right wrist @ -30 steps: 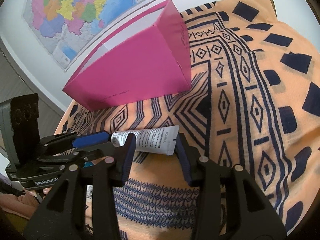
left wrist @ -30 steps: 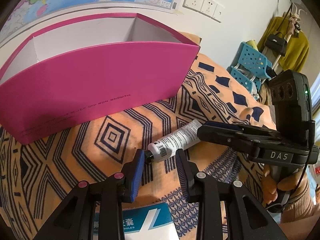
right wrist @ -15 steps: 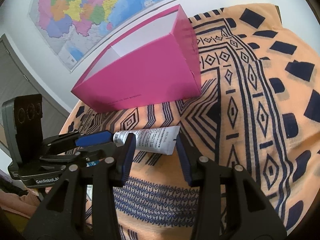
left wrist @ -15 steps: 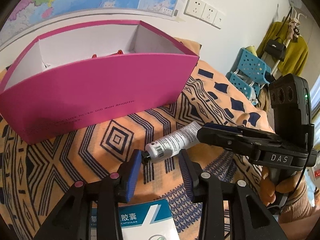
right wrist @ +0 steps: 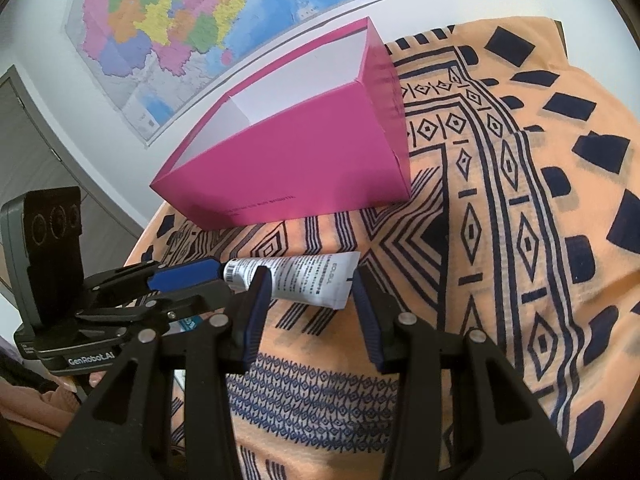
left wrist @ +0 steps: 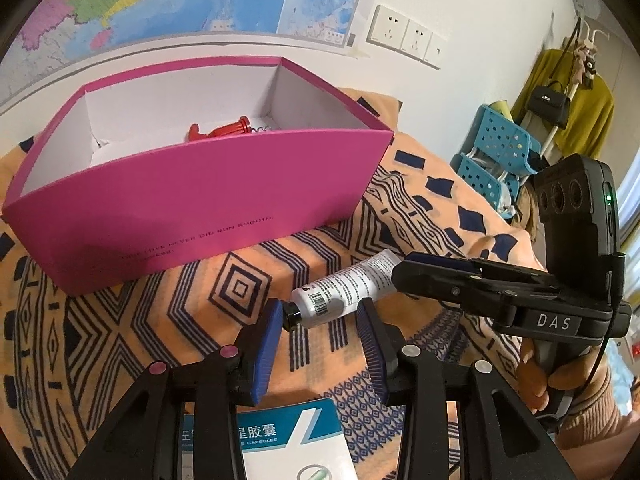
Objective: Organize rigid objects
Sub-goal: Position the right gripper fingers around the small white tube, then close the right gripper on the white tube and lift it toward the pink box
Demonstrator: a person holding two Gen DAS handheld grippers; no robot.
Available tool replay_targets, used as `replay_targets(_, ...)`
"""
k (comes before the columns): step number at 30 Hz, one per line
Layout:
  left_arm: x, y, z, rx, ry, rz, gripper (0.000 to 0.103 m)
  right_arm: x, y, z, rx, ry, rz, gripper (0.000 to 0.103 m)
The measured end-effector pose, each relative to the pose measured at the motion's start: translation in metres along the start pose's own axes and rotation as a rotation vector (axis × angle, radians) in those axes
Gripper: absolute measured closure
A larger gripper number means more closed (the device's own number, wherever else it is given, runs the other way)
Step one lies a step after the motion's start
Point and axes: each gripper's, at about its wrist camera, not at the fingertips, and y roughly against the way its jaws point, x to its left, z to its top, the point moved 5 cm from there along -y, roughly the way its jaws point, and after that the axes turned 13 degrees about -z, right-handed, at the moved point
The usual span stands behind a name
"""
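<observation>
A white tube (left wrist: 344,288) with a black cap hangs just above the orange patterned cloth (left wrist: 132,332), carried between both grippers. My left gripper (left wrist: 318,312) is shut on its cap end: the cap touches the left pad and the right pad tip presses the body. In the right wrist view my right gripper (right wrist: 308,280) is shut on the flat crimped end of the tube (right wrist: 316,280), and the left gripper (right wrist: 216,280) reaches in from the left. The open pink box (left wrist: 208,196) stands behind, with a red object (left wrist: 224,130) inside.
A blue and white capsule carton (left wrist: 288,440) lies under my left gripper. The wall with a map and sockets (left wrist: 404,34) runs behind the pink box (right wrist: 304,164). Blue plastic stools (left wrist: 500,148) and a coat stand are off the table's right. A hand (left wrist: 560,384) holds the right gripper (left wrist: 400,276).
Both views have risen, so the box and cloth sit lower and the box's inside shows. The tube kept its place between both pairs of jaws. The left jaws widened slightly.
</observation>
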Motion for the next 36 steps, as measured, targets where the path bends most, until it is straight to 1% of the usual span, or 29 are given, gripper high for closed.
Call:
replay_targets(23,-0.01,0.019,0.009,-0.061,-0.019,-0.011,0.065,0.01,0.015,0.008,-0.043,0.017,0.011,0.058)
replay_targets(36,-0.01,0.028,0.02,-0.098,-0.031,-0.003,0.065,0.017,0.024,0.023,-0.082,0.045,0.018,0.058)
